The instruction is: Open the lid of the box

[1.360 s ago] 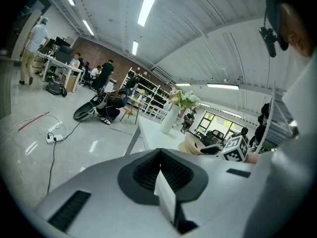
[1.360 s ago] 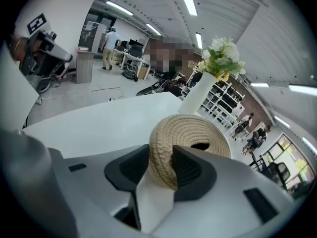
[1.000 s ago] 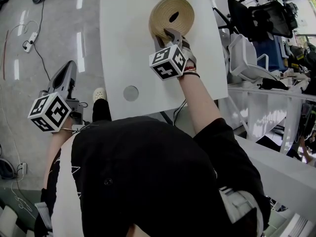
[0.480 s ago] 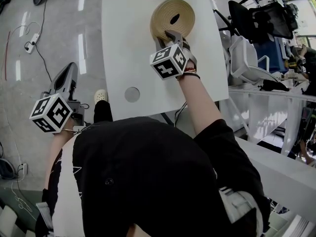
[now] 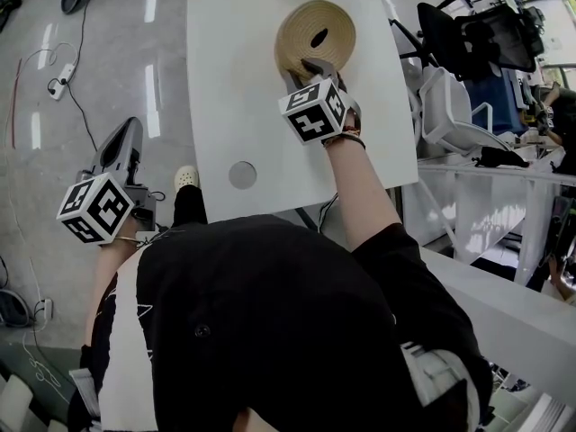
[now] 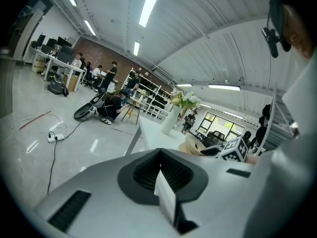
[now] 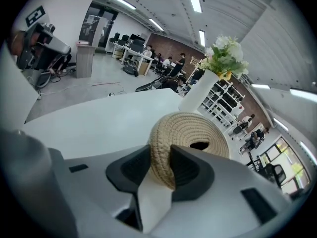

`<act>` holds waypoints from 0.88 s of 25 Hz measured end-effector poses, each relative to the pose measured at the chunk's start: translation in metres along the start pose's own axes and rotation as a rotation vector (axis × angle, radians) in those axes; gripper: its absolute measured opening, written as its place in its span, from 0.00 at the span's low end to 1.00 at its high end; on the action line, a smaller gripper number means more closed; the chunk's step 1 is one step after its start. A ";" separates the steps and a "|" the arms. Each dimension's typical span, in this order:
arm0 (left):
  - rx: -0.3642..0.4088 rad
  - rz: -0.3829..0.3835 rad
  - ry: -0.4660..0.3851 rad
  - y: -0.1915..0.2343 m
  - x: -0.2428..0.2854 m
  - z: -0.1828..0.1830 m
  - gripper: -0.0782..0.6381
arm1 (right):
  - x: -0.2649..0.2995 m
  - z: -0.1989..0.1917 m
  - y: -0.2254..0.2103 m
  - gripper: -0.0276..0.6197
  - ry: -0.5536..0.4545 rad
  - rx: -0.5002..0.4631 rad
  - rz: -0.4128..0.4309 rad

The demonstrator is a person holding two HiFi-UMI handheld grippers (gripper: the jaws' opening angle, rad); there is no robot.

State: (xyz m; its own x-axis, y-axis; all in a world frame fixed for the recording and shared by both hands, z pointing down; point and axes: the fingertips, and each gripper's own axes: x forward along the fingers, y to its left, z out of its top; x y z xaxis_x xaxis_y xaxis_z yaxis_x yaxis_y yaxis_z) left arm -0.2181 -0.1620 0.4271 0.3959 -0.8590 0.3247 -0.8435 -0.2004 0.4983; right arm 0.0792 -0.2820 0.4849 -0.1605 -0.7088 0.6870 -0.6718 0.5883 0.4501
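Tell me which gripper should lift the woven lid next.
Right. The right gripper, jaws just closing, already pinches the woven lid at its rim on the table; the left gripper hangs over the floor, jaws together.

head view steeply down on white table (image 5: 234,88), both gripper views low across it, sharing woven box (image 5: 297,25)

People (image 6: 106,74) are working at desks (image 6: 62,67) far ahead of the left claw (image 6: 160,155) in an open-plan office, where strip lights (image 6: 151,1) are glowing overhead, shelving (image 6: 153,95) is standing beside a brick wall (image 6: 96,53), and a cable (image 6: 54,150) is trailing across the polished floor (image 6: 25,152).
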 end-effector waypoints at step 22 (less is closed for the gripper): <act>0.033 -0.008 0.000 -0.014 0.012 0.015 0.12 | -0.013 0.001 -0.008 0.23 -0.063 0.186 0.062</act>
State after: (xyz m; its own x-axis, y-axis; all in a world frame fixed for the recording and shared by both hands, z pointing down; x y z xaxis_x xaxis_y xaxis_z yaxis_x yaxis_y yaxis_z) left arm -0.2065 -0.1764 0.4119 0.4026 -0.8572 0.3211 -0.8519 -0.2226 0.4740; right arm 0.0859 -0.2784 0.4720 -0.2466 -0.7002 0.6700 -0.7803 0.5535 0.2912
